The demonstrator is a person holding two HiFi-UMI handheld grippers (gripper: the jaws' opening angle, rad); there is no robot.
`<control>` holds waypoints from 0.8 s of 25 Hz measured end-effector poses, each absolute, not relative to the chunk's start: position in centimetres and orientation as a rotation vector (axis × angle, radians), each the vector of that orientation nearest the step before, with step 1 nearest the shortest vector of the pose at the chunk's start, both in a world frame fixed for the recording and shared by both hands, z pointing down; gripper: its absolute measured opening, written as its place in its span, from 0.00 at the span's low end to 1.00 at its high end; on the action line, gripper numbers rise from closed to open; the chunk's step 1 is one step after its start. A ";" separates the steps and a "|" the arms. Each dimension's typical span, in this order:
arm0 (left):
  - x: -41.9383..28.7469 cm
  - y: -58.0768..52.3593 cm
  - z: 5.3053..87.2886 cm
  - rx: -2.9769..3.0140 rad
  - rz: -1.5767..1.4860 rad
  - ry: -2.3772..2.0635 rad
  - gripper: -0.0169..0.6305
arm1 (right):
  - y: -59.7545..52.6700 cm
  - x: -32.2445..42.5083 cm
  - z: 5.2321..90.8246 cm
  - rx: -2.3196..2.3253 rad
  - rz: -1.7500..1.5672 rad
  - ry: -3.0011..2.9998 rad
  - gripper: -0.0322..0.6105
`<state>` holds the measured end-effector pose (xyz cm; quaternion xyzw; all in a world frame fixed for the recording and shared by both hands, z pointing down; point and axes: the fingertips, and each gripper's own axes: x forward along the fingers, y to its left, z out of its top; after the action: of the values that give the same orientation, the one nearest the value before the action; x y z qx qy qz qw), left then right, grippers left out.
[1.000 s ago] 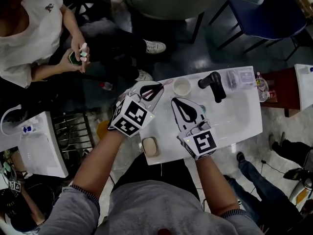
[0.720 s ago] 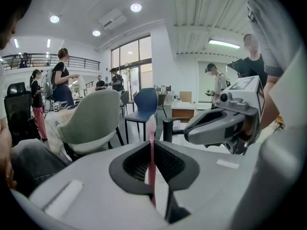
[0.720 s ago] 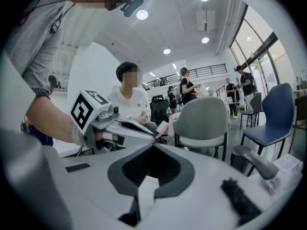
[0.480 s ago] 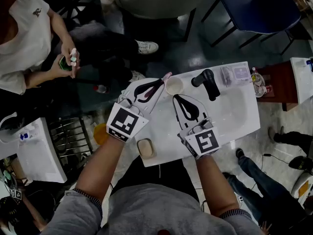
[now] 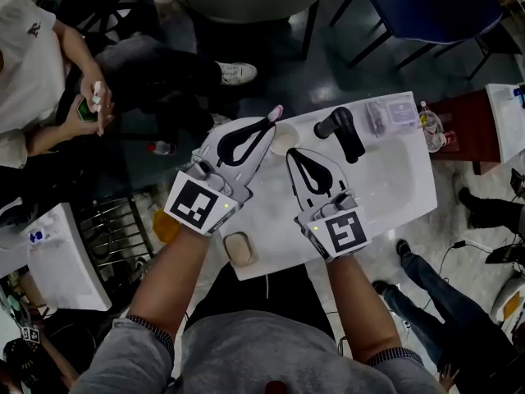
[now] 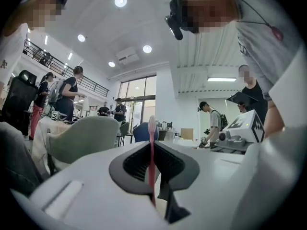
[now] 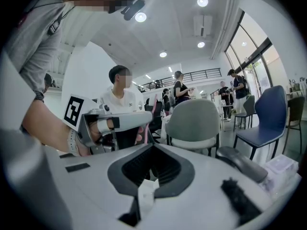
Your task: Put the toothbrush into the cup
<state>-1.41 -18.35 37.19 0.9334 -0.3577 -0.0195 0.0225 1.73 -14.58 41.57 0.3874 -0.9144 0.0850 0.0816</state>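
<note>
Since a second ago the left gripper (image 5: 267,124) has risen and swung toward the cup (image 5: 285,141). It now overlaps the cup's left rim on the bench (image 5: 385,189). The toothbrush (image 5: 277,112) head pokes out just past the cup's far-left side. The right gripper (image 5: 291,156), jaws closed on nothing, sits just on the near side of the cup. Only the left gripper view shows the pink stem clamped upright between the jaws. Only the head view shows the cup.
</note>
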 end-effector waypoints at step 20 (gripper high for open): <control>1.0 -19.5 39.5 2.888 -0.212 -0.998 0.07 | -14.9 3.3 44.6 1.186 0.287 -2.724 0.07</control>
<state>0.98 -19.52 39.51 0.9422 -0.3256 -0.0691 0.0392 3.28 -14.93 44.57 0.3963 -0.9097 0.0960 0.0783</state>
